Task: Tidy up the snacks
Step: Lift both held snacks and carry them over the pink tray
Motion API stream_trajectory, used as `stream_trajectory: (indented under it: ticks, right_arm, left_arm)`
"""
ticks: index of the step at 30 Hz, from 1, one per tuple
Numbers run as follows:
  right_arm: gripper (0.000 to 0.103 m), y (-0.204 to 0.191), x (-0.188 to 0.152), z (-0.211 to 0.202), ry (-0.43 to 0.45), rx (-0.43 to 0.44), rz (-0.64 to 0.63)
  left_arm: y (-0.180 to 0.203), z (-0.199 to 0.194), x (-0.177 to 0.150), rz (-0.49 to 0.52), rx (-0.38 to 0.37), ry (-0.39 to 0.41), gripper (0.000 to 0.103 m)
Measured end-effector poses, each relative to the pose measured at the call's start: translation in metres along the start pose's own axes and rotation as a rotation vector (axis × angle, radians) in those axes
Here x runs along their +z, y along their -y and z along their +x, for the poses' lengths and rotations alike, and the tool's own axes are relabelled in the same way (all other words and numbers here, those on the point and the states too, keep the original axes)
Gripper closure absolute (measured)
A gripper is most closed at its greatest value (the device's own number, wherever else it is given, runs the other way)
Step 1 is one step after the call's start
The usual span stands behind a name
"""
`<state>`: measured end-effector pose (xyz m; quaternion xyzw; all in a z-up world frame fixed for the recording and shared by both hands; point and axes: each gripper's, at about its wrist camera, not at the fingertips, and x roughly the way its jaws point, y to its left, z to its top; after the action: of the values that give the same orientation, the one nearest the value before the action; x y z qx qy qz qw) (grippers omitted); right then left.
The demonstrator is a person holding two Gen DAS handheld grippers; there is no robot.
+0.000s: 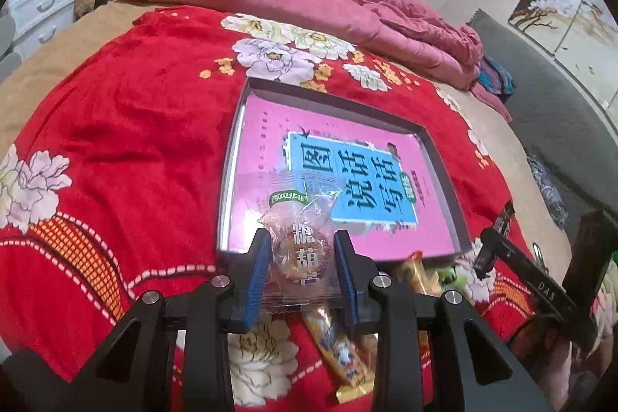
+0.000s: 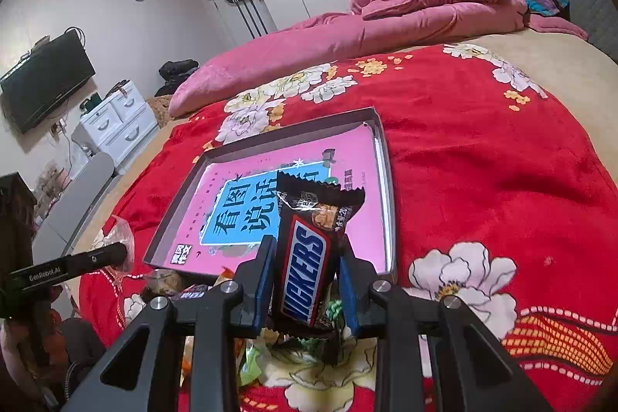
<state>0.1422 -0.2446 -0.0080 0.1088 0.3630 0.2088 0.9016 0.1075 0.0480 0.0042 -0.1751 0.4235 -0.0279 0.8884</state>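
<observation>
Tongs both loaded. Left gripper (image 1: 301,257) clamping a clear-wrapped candy (image 1: 299,253) between the blue pads (image 1: 258,273), wrapper ends sticking out near and far. Right gripper (image 2: 305,280) pinching a Snickers bar (image 2: 305,257), long axis running along the fingers, crimped far end tilting out over the tray. Both hanging above the near end of the red floral blanket (image 1: 116,126).

Looking outward: shallow grey tray (image 1: 432,145) lying straight ahead of each pair of tongs, just beyond the fingertips, long side running away from the left view, pink book cover (image 1: 270,126) filling its floor. Neither hand clearly nearer, as far as can be judged; left one coming in at the tray's near left corner, right one at its near right.

Counting: two grippers, two held snacks, one tray, nothing yet lying inside but the cover. Loose wrapped snacks (image 1: 340,346) heaped under the tongs, overlapping too much for a sure count.
</observation>
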Motion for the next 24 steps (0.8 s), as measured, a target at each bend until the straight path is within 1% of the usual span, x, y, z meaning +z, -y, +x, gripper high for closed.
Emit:
stream_trajectory:
  ticks: [9,18,24]
  right_arm:
    - [0.072,-0.006,0.013,0.016,0.006,-0.002,-0.034]
    - [0.072,-0.004,0.023,0.028,0.004,-0.015,-0.041]
    - [0.072,-0.002,0.027,0.037,-0.012,-0.037,-0.047]
  left_arm:
    - [0.002,0.018,0.016,-0.019,0.024,0.007,0.068]
    - [0.009,0.032,0.031,-0.007,0.042,0.021,0.068]
    - [0.009,0.041,0.032,-0.006,0.056,0.009,0.068]
